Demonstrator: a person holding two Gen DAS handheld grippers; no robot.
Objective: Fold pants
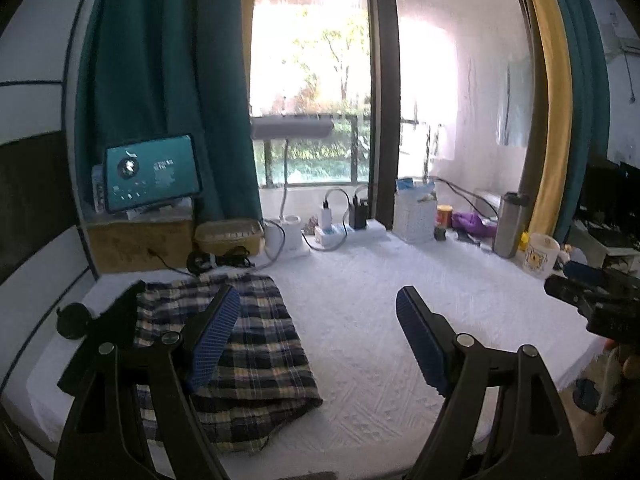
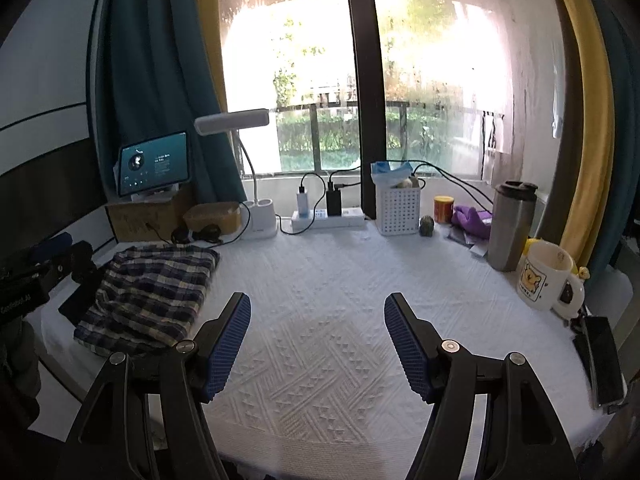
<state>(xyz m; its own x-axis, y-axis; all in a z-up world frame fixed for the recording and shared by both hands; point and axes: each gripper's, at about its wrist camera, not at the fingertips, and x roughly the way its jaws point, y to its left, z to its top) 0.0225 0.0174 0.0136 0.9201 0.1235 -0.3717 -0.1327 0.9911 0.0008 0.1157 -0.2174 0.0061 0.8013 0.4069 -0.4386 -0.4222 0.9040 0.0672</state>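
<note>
The plaid pants [image 1: 256,356] lie folded into a compact bundle at the left side of the white textured tablecloth [image 1: 360,320]. My left gripper [image 1: 316,320] hovers above the table, open and holding nothing; its left blue pad [image 1: 212,340] overlaps the pants in the view. In the right wrist view the same pants [image 2: 152,292] rest at the far left. My right gripper [image 2: 318,324] is open over the bare cloth [image 2: 320,280], to the right of the pants, with nothing between its fingers. The left gripper's body [image 2: 44,276] shows at that view's left edge.
Along the window sill stand a tablet [image 2: 154,162] on a box, a desk lamp [image 2: 236,124], a power strip [image 2: 328,220], a white basket [image 2: 398,208], a steel tumbler [image 2: 512,228] and a mug [image 2: 544,276]. A phone [image 2: 600,360] lies at the right edge.
</note>
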